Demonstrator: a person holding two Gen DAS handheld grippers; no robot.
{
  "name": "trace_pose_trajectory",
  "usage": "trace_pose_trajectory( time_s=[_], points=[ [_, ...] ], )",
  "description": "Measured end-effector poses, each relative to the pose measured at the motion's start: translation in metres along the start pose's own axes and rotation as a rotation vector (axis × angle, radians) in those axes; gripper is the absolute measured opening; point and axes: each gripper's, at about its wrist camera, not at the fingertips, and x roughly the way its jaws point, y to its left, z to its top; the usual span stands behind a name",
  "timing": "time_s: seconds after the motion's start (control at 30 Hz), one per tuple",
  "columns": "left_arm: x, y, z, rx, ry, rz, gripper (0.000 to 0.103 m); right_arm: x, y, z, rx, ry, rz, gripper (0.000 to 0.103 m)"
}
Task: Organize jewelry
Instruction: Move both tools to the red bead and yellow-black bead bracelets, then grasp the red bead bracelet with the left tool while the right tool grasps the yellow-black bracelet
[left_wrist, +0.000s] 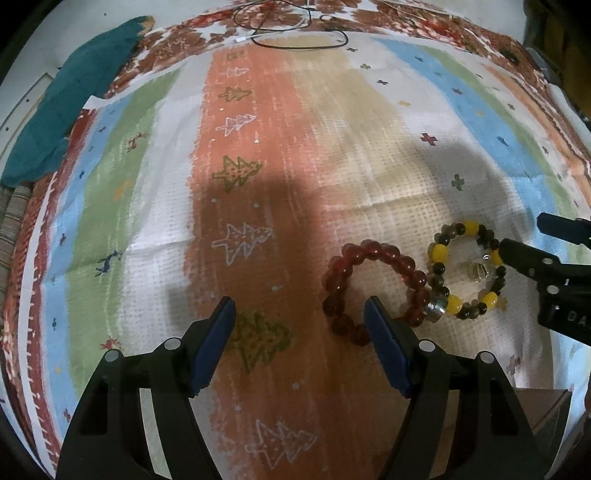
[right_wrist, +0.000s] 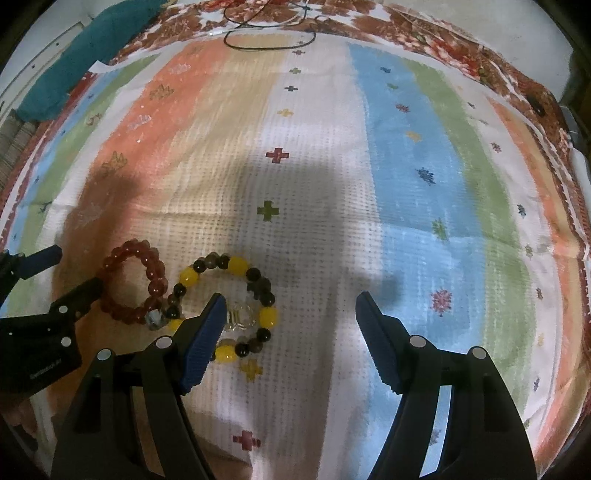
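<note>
Two bead bracelets lie side by side, touching, on a striped patterned cloth (left_wrist: 258, 147). The dark red bracelet (left_wrist: 369, 249) sits just right of my left gripper (left_wrist: 301, 306), whose right finger covers the bracelet's near edge. That gripper is open with only cloth between its fingers. The yellow and dark bead bracelet (left_wrist: 439, 254), with a clear bead inside its ring, lies further right. In the right wrist view my right gripper (right_wrist: 291, 299) is open over bare cloth, and its left finger overlaps the yellow bracelet (right_wrist: 236, 266). The red bracelet (right_wrist: 155, 273) lies beside the left gripper (right_wrist: 75, 267).
A teal cloth (left_wrist: 66, 110) is bunched at the far left corner. A black cable (left_wrist: 295, 33) loops along the far edge of the patterned cloth. A brown flat object (left_wrist: 543, 406) shows at the near right. The cloth's edges drop off on all sides.
</note>
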Motion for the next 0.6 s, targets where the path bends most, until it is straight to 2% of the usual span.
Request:
trace_pose_trajectory(
  time_s=[0.23,0.27,0.47,0.53,0.57,0.6],
  points=[
    [0.013,0.000,0.003,-0.005,0.021,0.006,0.069,0.020,0.002,0.007,0.000,0.034,0.008,0.072],
    [0.015,0.000,0.003,-0.001,0.024,0.008,0.069,0.023,0.002,0.008,0.001,0.037,0.005,0.067],
    [0.024,0.002,0.005,0.005,0.022,0.012,0.067,0.031,0.003,0.010,-0.014,0.041,-0.018,0.061],
    [0.025,0.002,0.005,0.007,0.018,0.011,0.062,0.031,0.004,0.009,-0.023,0.041,-0.025,0.054],
    [0.025,0.001,0.005,0.017,0.015,0.008,0.057,0.030,0.005,0.008,-0.031,0.039,-0.019,0.045],
    [0.025,-0.001,0.005,0.027,0.013,0.003,0.050,0.030,0.006,0.008,-0.035,0.040,-0.012,0.043]
  ],
)
